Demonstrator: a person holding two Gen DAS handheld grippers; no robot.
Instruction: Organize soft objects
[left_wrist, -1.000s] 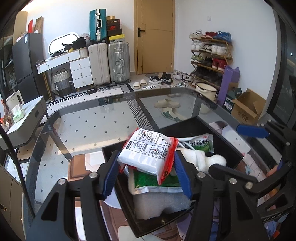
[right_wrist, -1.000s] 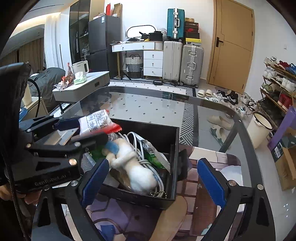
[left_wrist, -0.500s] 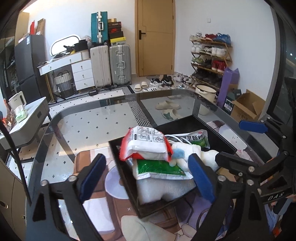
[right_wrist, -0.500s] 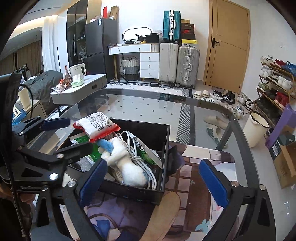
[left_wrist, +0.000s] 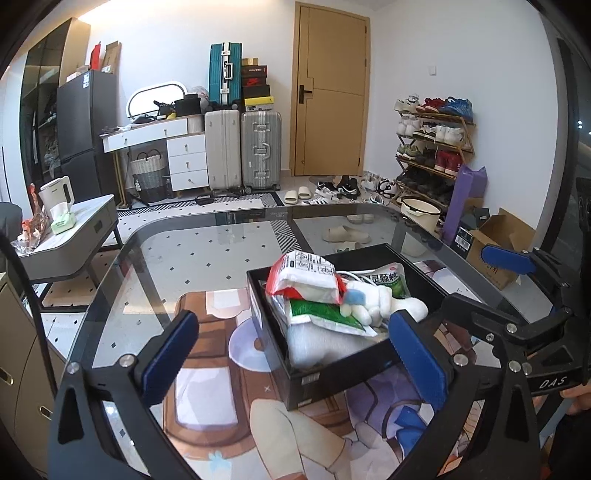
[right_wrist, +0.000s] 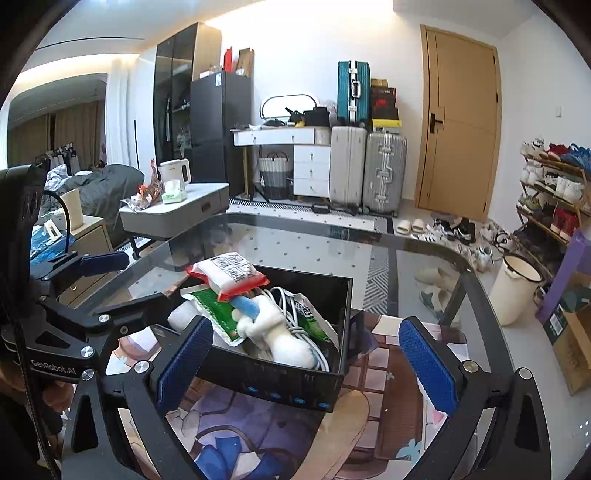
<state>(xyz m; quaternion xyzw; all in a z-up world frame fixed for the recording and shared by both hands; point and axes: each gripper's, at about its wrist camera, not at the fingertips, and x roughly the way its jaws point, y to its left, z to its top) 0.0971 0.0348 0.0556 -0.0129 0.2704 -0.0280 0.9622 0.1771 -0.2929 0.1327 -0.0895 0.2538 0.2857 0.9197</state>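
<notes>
My left jaws (left_wrist: 291, 358) are opening, blue ribbed pads spread wide with nothing between them, and they hang short of the near corner of the black box (left_wrist: 332, 380) on the glass tabletop (left_wrist: 184, 266). In that box lies the pile: a red-edged white pack (left_wrist: 306, 280) sits on top, crinkly film over something soft and squarish; under it a glossy green pouch (left_wrist: 321, 314), then a pale bubble-wrap wad (left_wrist: 317, 343); beside them a white plush (left_wrist: 384, 306) with a blue patch, rounded and fuzzy, lying on looped white cable (right_wrist: 295, 306), with a second green-printed bag (left_wrist: 388, 280) against the far wall. My right jaws (right_wrist: 306, 358) are also fully apart and empty, framing the box's front wall from the near side; a printed mat (right_wrist: 258, 424) lies under the box. My reading is that the placing step is done for the pack and both hands are clear of the load, so the task looks well along, with no loose soft thing in sight on the tabletop. The next move, as I judge it, calls for finding any item left outside the views or pressing the heap down, since the pack rides above the rim and its slick film could slide off the pouch.
</notes>
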